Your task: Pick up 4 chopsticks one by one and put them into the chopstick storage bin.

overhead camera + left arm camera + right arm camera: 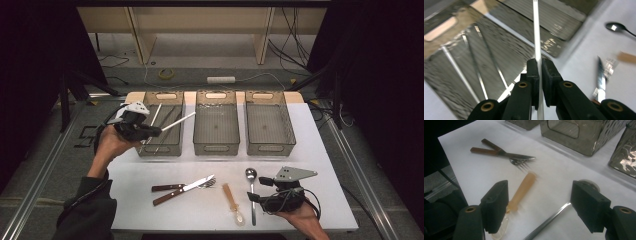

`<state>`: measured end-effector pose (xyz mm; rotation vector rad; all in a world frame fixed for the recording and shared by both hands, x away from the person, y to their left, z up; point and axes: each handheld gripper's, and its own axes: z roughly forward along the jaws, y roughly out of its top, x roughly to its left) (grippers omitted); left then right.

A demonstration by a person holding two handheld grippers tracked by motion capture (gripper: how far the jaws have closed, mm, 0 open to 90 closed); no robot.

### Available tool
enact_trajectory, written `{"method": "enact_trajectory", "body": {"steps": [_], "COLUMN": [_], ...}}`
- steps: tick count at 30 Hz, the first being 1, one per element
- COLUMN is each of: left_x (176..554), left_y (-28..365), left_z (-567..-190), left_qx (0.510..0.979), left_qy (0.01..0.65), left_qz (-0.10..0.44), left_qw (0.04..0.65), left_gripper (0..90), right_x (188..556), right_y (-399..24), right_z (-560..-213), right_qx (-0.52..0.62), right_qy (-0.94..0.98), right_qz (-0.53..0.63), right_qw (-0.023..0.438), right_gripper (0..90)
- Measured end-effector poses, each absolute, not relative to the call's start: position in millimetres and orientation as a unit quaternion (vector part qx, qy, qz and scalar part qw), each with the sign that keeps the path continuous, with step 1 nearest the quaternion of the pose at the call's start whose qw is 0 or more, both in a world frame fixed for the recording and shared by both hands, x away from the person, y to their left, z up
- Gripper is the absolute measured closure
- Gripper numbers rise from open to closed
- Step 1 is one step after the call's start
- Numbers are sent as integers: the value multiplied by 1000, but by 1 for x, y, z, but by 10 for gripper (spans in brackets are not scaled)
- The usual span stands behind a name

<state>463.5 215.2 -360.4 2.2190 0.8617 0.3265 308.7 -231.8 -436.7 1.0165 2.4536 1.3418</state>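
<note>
Now, on the white rectangular surface point(150, 205) three smoky clear plastic bins point(216, 129) stand in a row, apparently one per kind of utensil. Over the left bin point(161, 131), where thin rods already lie, the left tool point(156, 131) is clamped tight on a slim white stick point(178, 122), tilted up to clear the rim, I'd say. The right tool point(256, 197) waits, jaws wide and empty, above the long steel spoon point(251, 192), beside the translucent amber plastic spoon point(233, 202).

Three mesh bins point(216, 129), one knife point(183, 189), one fork point(172, 187), two spoons point(251, 192), several chopsticks point(177, 121).
</note>
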Motion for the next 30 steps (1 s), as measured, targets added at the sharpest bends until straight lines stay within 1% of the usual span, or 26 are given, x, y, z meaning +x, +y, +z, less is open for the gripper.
{"method": "enact_trajectory", "body": {"steps": [14,16,20,30], "left_x": [509,513,520,531], "left_y": [230,233,235,232], "left_z": [-379,-380,-384,-397], "left_qx": [823,817,813,808], "left_qy": [416,425,434,452], "left_qz": [159,157,165,162], "left_qw": [353,357,350,342], "left_gripper": [845,845,845,845], "right_x": [308,308,309,309], "right_y": [-231,-231,-232,-231], "right_z": [-437,-437,-437,-438], "right_qx": [339,338,339,339], "right_qy": [823,823,823,824], "right_qz": [448,449,448,448], "right_qw": [81,82,81,80], "right_gripper": [316,316,317,317]}}
